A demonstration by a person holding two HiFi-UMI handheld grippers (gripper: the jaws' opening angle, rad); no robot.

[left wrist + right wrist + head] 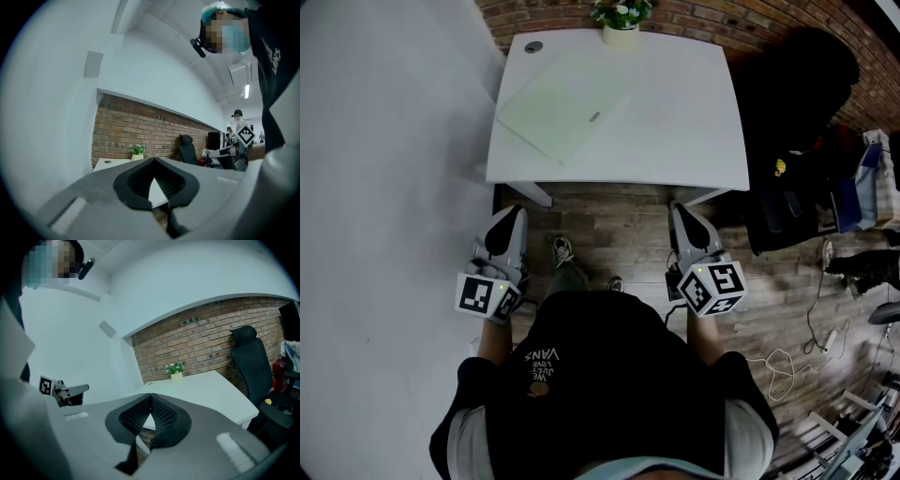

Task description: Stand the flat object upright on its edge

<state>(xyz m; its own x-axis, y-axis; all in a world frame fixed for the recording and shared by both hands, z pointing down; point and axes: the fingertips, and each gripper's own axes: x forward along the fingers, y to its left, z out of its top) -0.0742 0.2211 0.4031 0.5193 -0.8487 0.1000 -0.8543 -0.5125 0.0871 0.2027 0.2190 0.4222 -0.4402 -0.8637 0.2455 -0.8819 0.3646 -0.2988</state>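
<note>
Lying flat: green board (563, 108); shirt (609, 375) print "VANS"

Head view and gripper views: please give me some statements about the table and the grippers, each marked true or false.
The pale green flat object lies flat on the white table. True.
The potted plant stands at the table's near edge. False: it stands at the far edge.
The left gripper holds the flat object. False: it is shut, empty, short of the table.
The right gripper is shut and empty. True.
</note>
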